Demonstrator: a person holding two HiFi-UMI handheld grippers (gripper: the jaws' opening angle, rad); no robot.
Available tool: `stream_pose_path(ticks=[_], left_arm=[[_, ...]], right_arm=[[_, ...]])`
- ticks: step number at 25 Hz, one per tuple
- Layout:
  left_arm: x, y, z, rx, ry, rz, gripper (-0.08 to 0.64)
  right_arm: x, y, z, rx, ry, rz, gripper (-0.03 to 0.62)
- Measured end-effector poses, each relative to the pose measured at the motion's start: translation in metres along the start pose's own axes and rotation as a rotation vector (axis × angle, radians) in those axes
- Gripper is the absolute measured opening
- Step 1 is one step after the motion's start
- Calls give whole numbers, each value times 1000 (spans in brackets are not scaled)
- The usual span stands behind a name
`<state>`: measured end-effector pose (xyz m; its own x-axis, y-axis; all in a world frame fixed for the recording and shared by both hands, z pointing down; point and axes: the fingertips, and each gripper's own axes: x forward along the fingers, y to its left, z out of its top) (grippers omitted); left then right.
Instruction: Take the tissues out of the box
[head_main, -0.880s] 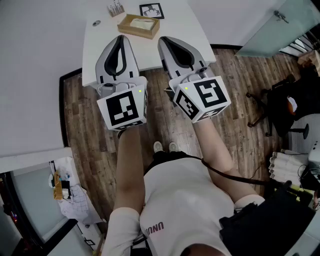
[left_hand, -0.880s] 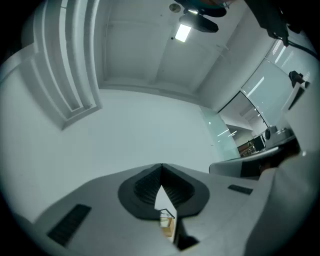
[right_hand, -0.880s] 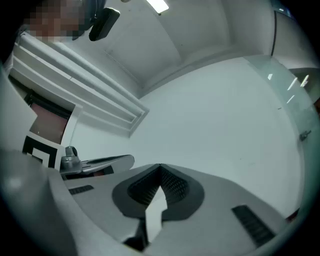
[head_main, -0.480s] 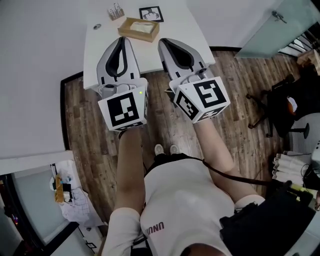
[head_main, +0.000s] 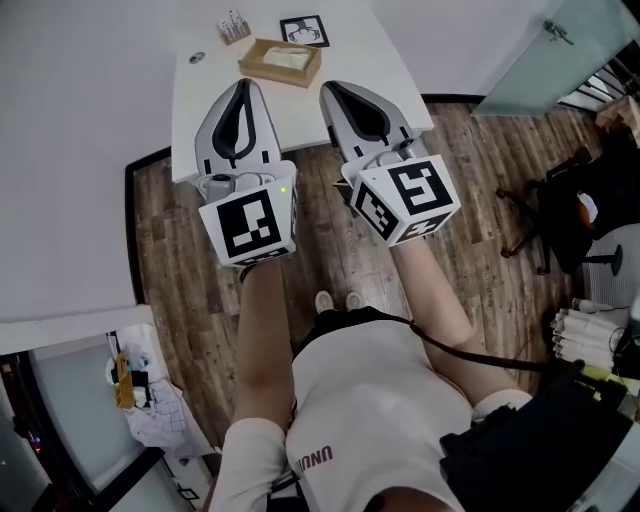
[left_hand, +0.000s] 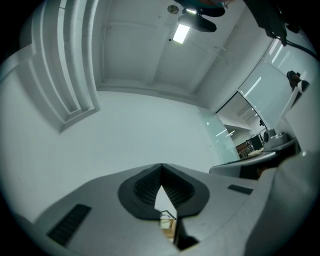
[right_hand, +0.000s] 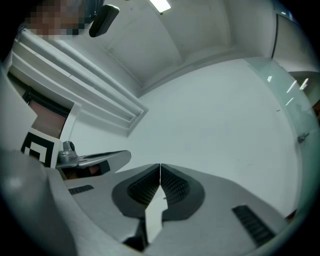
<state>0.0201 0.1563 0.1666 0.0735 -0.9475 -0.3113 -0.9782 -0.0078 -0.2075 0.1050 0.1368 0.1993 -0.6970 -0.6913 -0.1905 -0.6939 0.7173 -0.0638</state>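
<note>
— How far along is it?

— Not begun, by the look of it. The tan tissue box (head_main: 280, 62) sits toward the far side of the white table (head_main: 385, 55), and I see no loose tissue anywhere on the tabletop.

— And the grippers?

— Both are held side by side, tips over the near part of the table, well short of the box. The left gripper (head_main: 242, 82) has its jaws clenched tip to tip with nothing between them. The right gripper (head_main: 337, 90) is likewise closed and empty.

— Is a tissue poking out to grab?

— There is something pale in the box's opening, probably the top tissue, but it is too small to be sure.

— So what's left?

— Everything, I'd judge: reach the box, part one pair of jaws, pinch the top tissue, draw it out, and likely repeat.
</note>
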Motion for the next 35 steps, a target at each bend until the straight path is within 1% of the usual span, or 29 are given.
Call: stream_pose_path(ticks=[6, 9, 12, 16, 20, 24, 29, 35], left_arm=[[-6, 16, -9, -7, 8, 4, 12], [-8, 23, -12, -17, 13, -7, 12], [-13, 29, -15, -16, 15, -15, 12], [-14, 40, -23, -30, 14, -14, 12], [-12, 50, -34, -20, 23, -17, 12], [-1, 50, -44, -27, 28, -14, 12], [22, 49, -55, -7, 31, -27, 12], [56, 56, -83, -27, 58, -23, 12]], right_arm=[[7, 10, -1, -23, 6, -1, 20], [10, 13, -3, -19, 6, -13, 21], [9, 14, -9, -8, 11, -28, 21], [10, 9, -20, 16, 5, -70, 21], [20, 9, -33, -5, 20, -64, 21], [28, 0, -42, -5, 31, -63, 21], [47, -17, -50, 10, 31, -57, 21], [80, -45, -65, 8, 64, -67, 21]])
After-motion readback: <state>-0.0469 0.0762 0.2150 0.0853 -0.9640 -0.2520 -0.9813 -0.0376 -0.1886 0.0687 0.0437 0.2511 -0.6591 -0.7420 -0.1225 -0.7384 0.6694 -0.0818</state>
